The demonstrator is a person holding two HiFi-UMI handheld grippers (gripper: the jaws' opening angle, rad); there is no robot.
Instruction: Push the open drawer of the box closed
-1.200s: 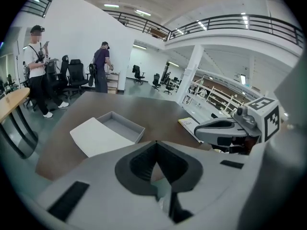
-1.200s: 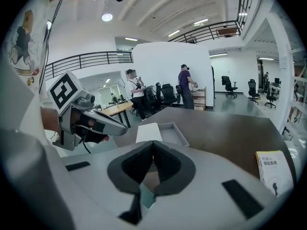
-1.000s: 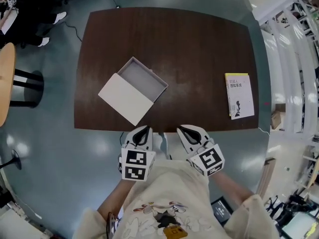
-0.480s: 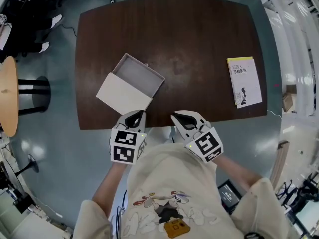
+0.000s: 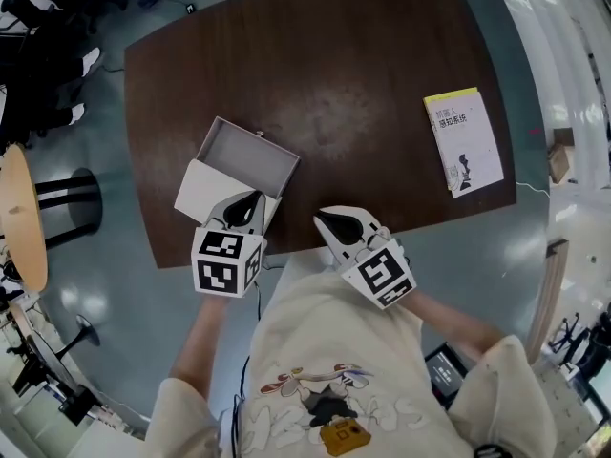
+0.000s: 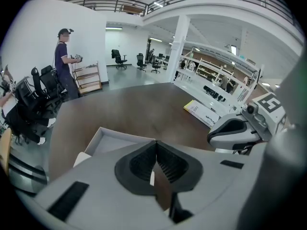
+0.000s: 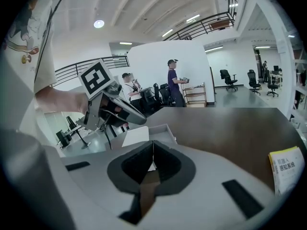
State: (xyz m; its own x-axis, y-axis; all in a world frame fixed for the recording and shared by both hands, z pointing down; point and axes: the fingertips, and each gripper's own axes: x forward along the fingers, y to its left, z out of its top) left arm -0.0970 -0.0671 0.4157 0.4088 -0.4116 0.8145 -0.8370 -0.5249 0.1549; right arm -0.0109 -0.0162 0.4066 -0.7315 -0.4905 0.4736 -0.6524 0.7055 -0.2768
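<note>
Dark brown wood fills your view, the table (image 5: 363,84) spreading out below you, and the box (image 5: 202,187) sits at its left, right by the near edge. It lies at an angle to that edge. Its drawer (image 5: 246,151) is out, pale grey and empty inside, sticking away from you out of the white sleeve toward the middle of the table. So the drawer is open, not yet pushed in.

Your left gripper (image 5: 254,197) is over the near end of the box, tip pointing across the sleeve toward the drawer. Its jaws are pressed together with nothing between them; the left gripper view shows the two dark pads meeting in a thin line, and the drawer's white rim just beyond. Whether the tip touches the box, no view makes clear.

Your right gripper (image 5: 323,218) is beside it, at the table's near edge, to the right of the box and apart from it. Its jaws are closed as well, pads meeting, nothing pinched. From its own view you can see the left gripper off to the side and the box beyond the closed jaws.

Far over on the right of the table lies a book (image 5: 463,139) with a yellow and white cover, flat, well apart from the box and both grippers.

Beyond the table a person (image 6: 64,66) stands by some office chairs.
</note>
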